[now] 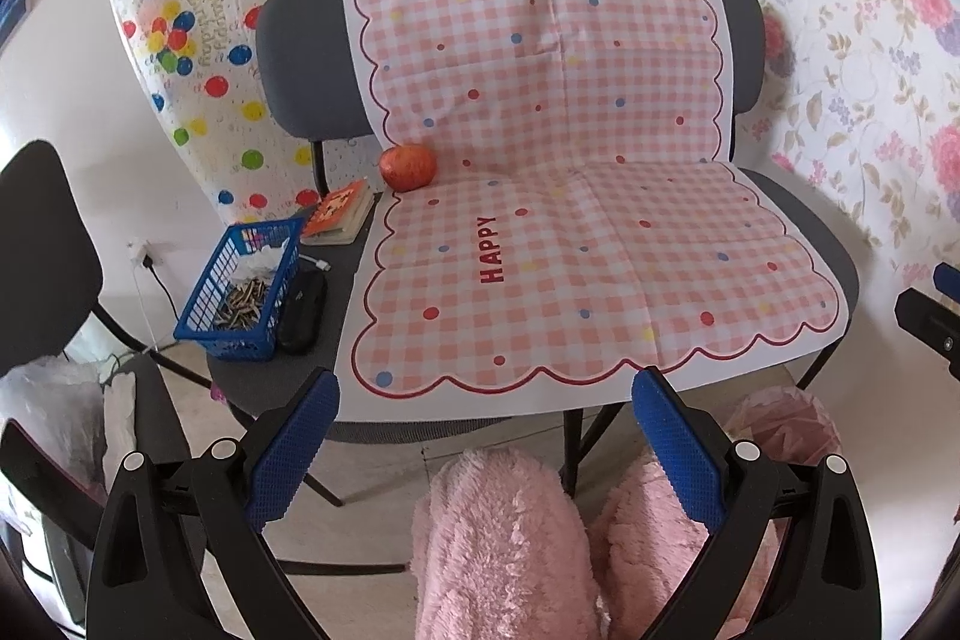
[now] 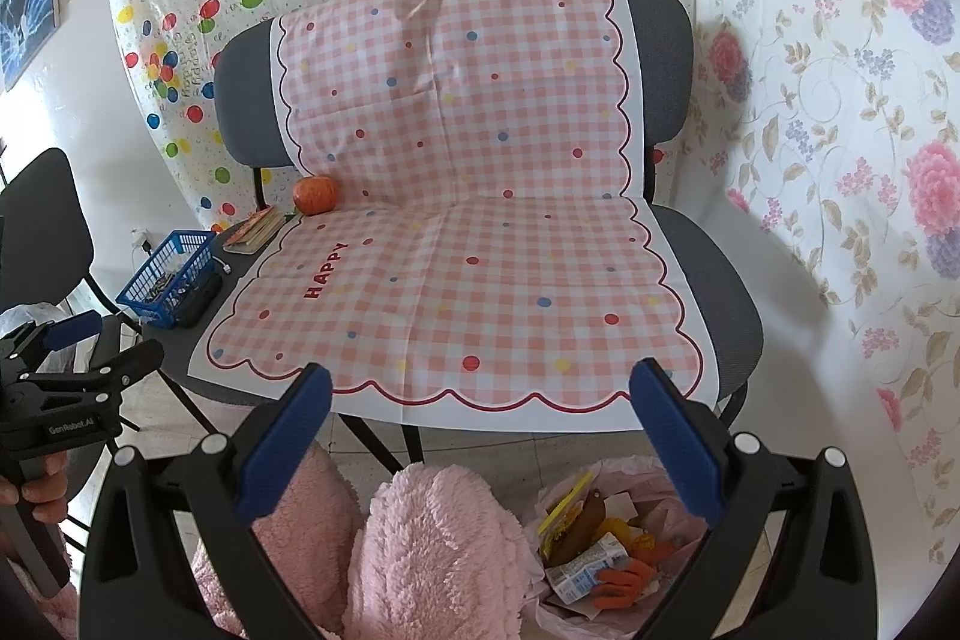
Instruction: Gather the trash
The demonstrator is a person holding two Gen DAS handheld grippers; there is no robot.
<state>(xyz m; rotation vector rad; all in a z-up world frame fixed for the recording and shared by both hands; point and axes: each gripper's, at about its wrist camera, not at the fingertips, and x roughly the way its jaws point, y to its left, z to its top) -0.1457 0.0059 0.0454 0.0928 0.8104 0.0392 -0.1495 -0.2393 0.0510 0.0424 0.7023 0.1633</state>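
A pink bin bag (image 2: 606, 544) sits on the floor below the chair's front edge, holding a small carton (image 2: 585, 568), yellow wrappers and orange scraps. Its top shows in the left wrist view (image 1: 780, 430). A pink checked cloth (image 1: 570, 220) (image 2: 456, 268) covers the grey chair seat and back. My left gripper (image 1: 486, 436) is open and empty in front of the seat. It also shows at the left edge of the right wrist view (image 2: 78, 346). My right gripper (image 2: 480, 418) is open and empty above the bag.
An orange fruit (image 1: 408, 166) (image 2: 313, 194) rests at the cloth's back left corner. A book (image 1: 339, 214), a blue basket (image 1: 246, 286) of small brown bits and a black case (image 1: 303, 307) sit on the seat's left. Pink fluffy slippers (image 2: 432, 550) are below.
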